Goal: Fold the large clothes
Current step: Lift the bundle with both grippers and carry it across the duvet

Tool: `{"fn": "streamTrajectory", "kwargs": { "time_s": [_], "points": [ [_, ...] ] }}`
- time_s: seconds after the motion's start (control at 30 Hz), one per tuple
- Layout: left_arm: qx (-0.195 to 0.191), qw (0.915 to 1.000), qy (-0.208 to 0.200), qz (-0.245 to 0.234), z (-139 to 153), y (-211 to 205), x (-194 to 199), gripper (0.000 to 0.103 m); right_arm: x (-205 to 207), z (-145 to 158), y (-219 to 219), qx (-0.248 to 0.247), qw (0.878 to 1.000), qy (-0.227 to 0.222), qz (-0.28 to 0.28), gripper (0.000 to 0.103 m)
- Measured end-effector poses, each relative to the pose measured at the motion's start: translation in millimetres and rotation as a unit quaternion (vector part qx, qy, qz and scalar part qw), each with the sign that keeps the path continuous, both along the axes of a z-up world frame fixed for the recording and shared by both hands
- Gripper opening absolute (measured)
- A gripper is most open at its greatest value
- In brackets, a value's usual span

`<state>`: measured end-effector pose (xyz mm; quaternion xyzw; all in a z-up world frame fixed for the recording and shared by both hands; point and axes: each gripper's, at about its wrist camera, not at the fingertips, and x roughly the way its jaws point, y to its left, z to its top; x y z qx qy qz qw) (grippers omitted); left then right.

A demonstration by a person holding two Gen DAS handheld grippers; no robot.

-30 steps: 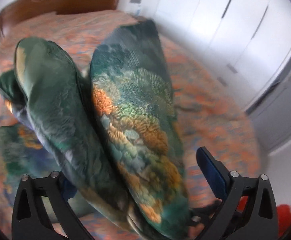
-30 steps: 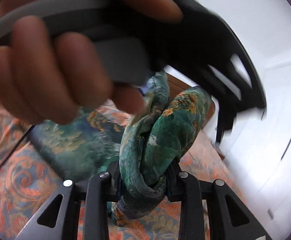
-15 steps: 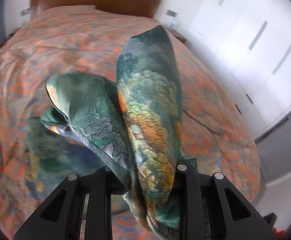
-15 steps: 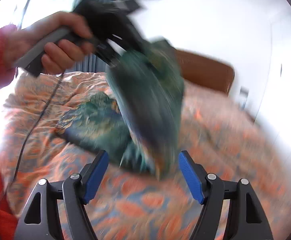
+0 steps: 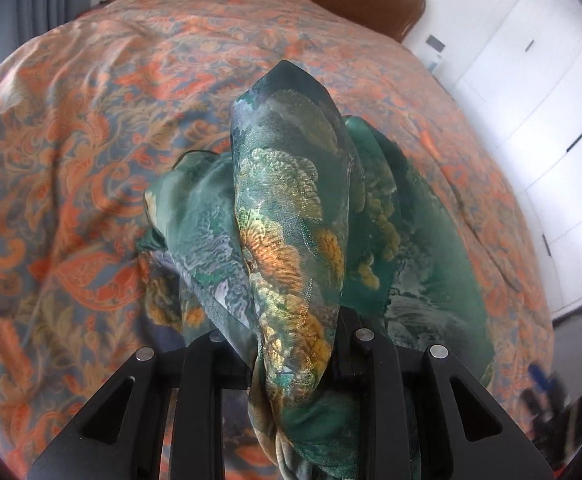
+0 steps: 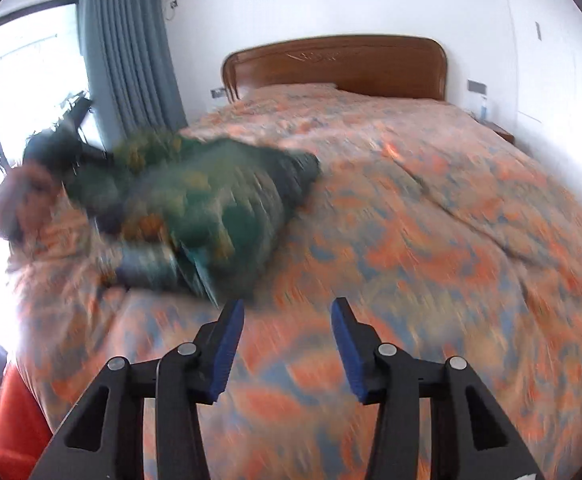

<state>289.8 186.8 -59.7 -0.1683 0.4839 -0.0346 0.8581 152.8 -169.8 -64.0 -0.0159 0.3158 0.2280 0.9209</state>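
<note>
Left gripper (image 5: 291, 356): jaws closed tight on a bunched fold of the green patterned garment (image 5: 291, 216), the cloth rising between the fingers and spilling past them on both sides

Green patterned garment: silky, teal with gold and orange feather-like print; partly lifted in the left gripper, the rest heaped on the bedspread (image 5: 71, 160); in the right wrist view it lies as a blurred mound (image 6: 195, 208) toward the left side of the bed

Right gripper (image 6: 287, 344): blue-padded jaws spread wide, holding nothing, above bare bedspread, apart from the garment

Surroundings: wooden headboard (image 6: 335, 66), grey curtain (image 6: 127, 52), white wardrobe doors (image 5: 547, 92)
</note>
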Motion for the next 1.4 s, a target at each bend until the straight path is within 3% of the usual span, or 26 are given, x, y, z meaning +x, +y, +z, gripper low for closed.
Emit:
{"fn": "streamTrajectory", "kwargs": {
  "time_s": [0.13,0.23,0.37,0.47,0.57,0.73,0.83,0.9,1.03,1.1,1.17,1.27,1.4],
  "points": [
    [-0.009,0.9999,-0.002,-0.005,-8.9,9.3,-1.1,0.027,39.5,30.3,58.6,-0.005,0.999,-0.018,0.047,0.047],
    [-0.026,0.9996,-0.001,-0.006,-17.9,19.6,-9.7,0.028,75.0,27.8,103.2,-0.014,0.998,-0.014,0.064,0.047],
    [-0.044,0.9989,0.014,0.002,-44.0,26.7,-13.6,0.03,119.2,-22.0,140.3,-0.04,0.995,0.051,0.075,0.047],
    [-0.047,0.9987,0.019,-0.001,-65.6,28.2,-11.3,0.032,131.3,-64.9,154.0,-0.092,0.99,0.086,0.068,0.047],
    [-0.083,0.9963,0.02,0.009,-83.3,39.1,-6.3,0.036,127.7,-79.3,162.0,-0.122,0.988,0.07,0.064,0.046],
    [-0.105,0.9941,0.019,0.018,-90.9,44.1,-5.9,0.037,145.0,-87.3,173.6,-0.147,0.981,0.107,0.068,0.047],
    [-0.099,0.9949,0.013,0.011,-87.5,42.2,-10.6,0.037,151.4,-77.0,184.7,-0.183,0.971,0.128,0.08,0.047],
    [-0.109,0.9939,0.012,0.012,-87.3,44.3,-13.0,0.038,158.0,-53.5,186.8,-0.179,0.969,0.147,0.086,0.046],
    [-0.113,0.9936,0.007,0.01,-89.5,45.5,-15.0,0.038,180.9,12.6,186.1,-0.104,0.991,0.069,0.057,0.046],
    [-0.11,0.9939,0.009,0.01,-89.8,46.3,-15.2,0.038,203.5,21.8,195.1,-0.088,0.993,0.058,0.046,0.046],
    [-0.104,0.9945,0.01,0.009,-89.8,46.8,-15.6,0.038,228.5,13.6,208.9,-0.075,0.994,0.075,0.035,0.046],
    [-0.096,0.9952,0.009,0.016,-90.2,43.8,-14.1,0.038,268.2,-23.2,223.9,-0.079,0.991,0.108,0.001,0.046],
    [-0.068,0.9975,0.011,0.017,-92.2,33.3,-9.8,0.039,295.7,-71.8,237.1,-0.137,0.978,0.154,-0.03,0.046]
  ]
}}
